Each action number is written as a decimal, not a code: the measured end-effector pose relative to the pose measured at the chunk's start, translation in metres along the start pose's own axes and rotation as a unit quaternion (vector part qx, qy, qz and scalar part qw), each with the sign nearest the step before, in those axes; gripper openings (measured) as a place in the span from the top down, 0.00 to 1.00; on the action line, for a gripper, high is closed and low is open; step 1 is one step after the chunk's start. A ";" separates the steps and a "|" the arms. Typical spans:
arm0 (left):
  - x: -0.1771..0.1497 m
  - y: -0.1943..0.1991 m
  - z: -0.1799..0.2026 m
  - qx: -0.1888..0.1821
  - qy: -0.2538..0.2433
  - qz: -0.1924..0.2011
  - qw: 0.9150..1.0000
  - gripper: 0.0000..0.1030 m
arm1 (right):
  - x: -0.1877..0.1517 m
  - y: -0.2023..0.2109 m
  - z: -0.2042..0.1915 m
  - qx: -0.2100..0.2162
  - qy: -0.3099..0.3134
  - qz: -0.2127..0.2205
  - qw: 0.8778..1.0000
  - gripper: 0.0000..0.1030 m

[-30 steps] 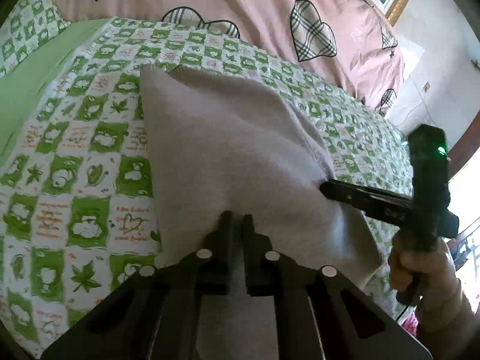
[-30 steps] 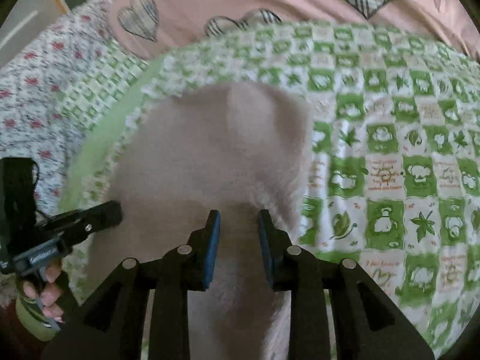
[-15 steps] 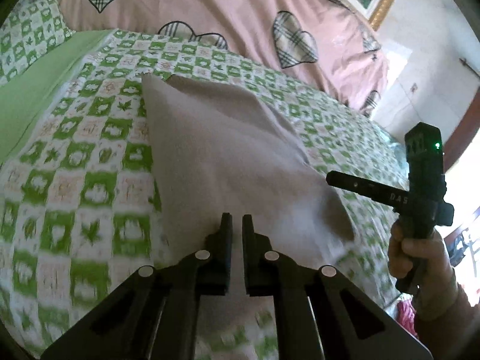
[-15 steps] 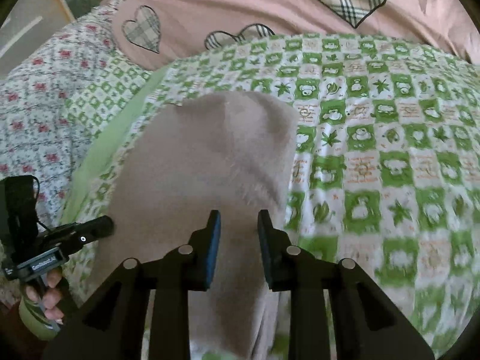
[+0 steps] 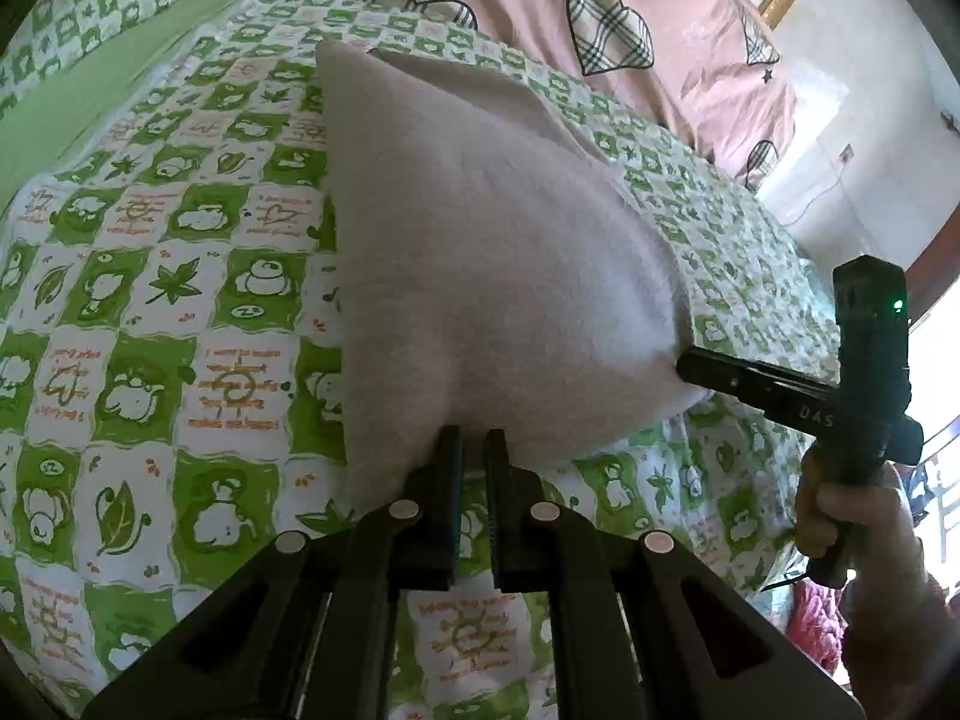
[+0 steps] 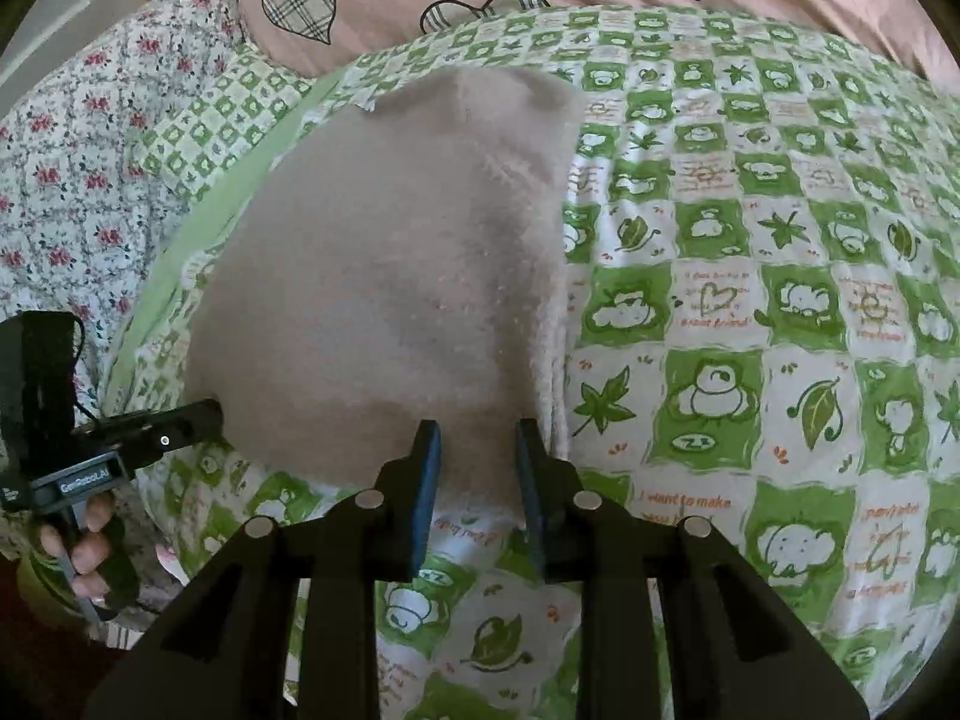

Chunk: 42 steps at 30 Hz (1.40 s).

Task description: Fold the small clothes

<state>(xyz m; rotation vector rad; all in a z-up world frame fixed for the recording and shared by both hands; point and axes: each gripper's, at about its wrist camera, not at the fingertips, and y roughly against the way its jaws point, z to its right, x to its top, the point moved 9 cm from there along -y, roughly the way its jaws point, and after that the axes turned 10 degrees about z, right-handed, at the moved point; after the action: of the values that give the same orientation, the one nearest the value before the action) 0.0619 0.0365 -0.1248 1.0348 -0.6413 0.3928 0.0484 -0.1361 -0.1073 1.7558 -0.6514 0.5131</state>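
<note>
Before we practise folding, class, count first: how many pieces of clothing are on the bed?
1: a beige fleece piece lies on the green checked quilt, in the middle of both views. Anything underneath it would be hidden.
</note>
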 end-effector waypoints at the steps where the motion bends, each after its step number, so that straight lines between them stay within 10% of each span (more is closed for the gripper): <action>1: 0.001 -0.001 -0.001 0.001 0.001 -0.001 1.000 0.94 | 0.000 0.001 -0.001 -0.002 0.000 0.000 1.000 0.74; 7: 0.016 0.022 0.006 -0.008 -0.005 0.017 1.000 0.87 | 0.020 0.021 0.000 0.003 -0.021 0.036 0.999 0.73; 14: 0.049 0.042 -0.024 0.036 0.036 0.065 0.997 0.55 | 0.044 0.011 0.025 0.013 -0.094 0.053 0.994 0.70; 18: 0.043 0.026 -0.038 0.040 0.051 0.041 0.997 0.55 | 0.042 -0.009 0.021 0.035 -0.116 0.035 0.992 0.70; 21: 0.032 0.012 -0.037 0.041 0.044 0.018 0.998 0.55 | 0.035 -0.021 0.021 0.028 -0.118 0.012 0.992 0.92; 42: 0.013 0.017 -0.027 0.076 0.013 0.010 0.997 0.55 | 0.033 0.031 0.017 -0.050 -0.040 0.057 0.996 0.85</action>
<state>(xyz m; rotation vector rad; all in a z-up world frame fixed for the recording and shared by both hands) 0.0698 0.0680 -0.1143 1.1667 -0.6066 0.4778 0.0532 -0.1645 -0.0682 1.6573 -0.8232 0.4820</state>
